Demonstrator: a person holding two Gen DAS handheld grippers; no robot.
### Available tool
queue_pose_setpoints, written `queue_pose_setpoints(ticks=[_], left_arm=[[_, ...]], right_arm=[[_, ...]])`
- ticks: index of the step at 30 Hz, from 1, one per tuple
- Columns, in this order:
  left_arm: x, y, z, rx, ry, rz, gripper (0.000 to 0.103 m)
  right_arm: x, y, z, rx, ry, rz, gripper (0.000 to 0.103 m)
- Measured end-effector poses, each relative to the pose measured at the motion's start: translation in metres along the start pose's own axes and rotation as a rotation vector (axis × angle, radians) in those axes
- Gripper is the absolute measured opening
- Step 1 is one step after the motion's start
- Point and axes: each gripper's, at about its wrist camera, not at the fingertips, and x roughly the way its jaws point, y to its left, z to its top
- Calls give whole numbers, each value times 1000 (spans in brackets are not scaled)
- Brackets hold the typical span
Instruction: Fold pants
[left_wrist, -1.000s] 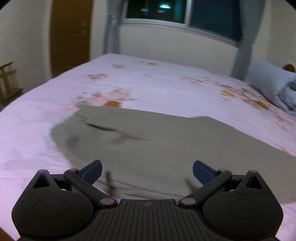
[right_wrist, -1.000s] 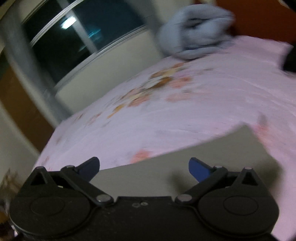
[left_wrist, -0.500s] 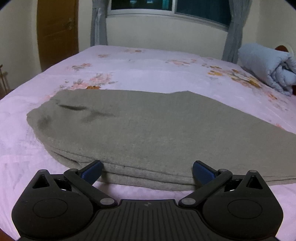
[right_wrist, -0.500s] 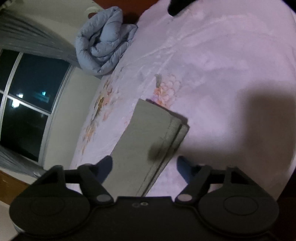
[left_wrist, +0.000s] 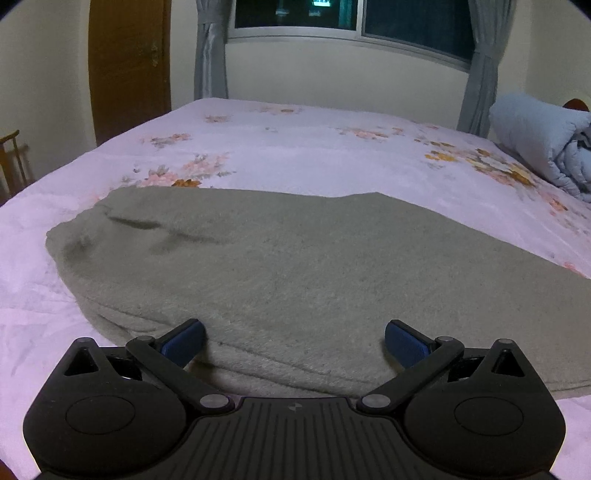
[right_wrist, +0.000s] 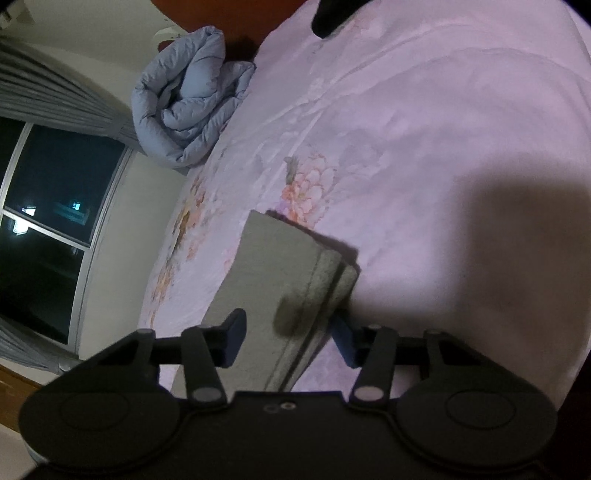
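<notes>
Olive fleece pants (left_wrist: 295, 280) lie halved lengthwise near your bed (left_wrist: 303, 155) edge; crosswise folds remain. Left gripper (left_wrist: 294, 341) wide open, right gripper (right_wrist: 290, 334) half-open straddling the hem, both empty.

Matte black plastic throughout on the left tongs (left_wrist: 293, 341): two round housings, triangular cut-outs, linkage bars pinned with silver rivets, a ribbed centre plate bearing a small pale logo. Blue pads (left_wrist: 404, 341) at the tips. Same build on the right tongs (right_wrist: 290, 332), though with a smooth centre plate carrying two small round holes, and darker blue pads (right_wrist: 345, 341).
</notes>
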Motion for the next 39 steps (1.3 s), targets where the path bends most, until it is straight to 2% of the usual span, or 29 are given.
queue_pose_setpoints(ticks=[4, 6, 8, 10, 12, 17, 23, 25, 29, 31, 34, 36, 39], left_arm=[[0, 1, 2, -15, 7, 9, 103], [-10, 1, 4, -42, -19, -6, 103], [-24, -8, 8, -48, -69, -50, 103], [-29, -33, 13, -6, -74, -91, 103], [-26, -64, 14, 24, -30, -121, 103], [-29, -156, -3, 80, 46, -245, 103], [-27, -224, -23, 154, 126, -321, 103], [-22, -232, -29, 168, 147, -321, 103], [-23, -239, -36, 206, 134, -302, 103], [-33, -236, -30, 165, 118, -348, 103], [-27, -246, -35, 234, 171, -299, 103], [-24, -253, -45, 283, 146, -276, 103], [-27, -253, -49, 268, 126, -265, 103]], right_arm=[[-1, -3, 3, 5, 9, -3, 28], [-2, -5, 4, 6, 10, -18, 18], [-2, -11, 5, 36, 11, 0, 18], [-3, -10, 4, 20, 6, 3, 18], [-3, -6, 2, -20, 1, -12, 14], [-4, -6, 1, -41, 0, -11, 14], [-5, -7, 8, -44, 36, 7, 15], [-4, -7, 8, -51, 41, 8, 15], [-5, -9, 9, -39, 46, 28, 17], [-5, -11, 9, -33, 47, 34, 17], [-5, -10, 7, -41, 43, 31, 17], [-5, -9, 5, -50, 36, 29, 17], [-7, -7, 5, -57, 32, 25, 16]])
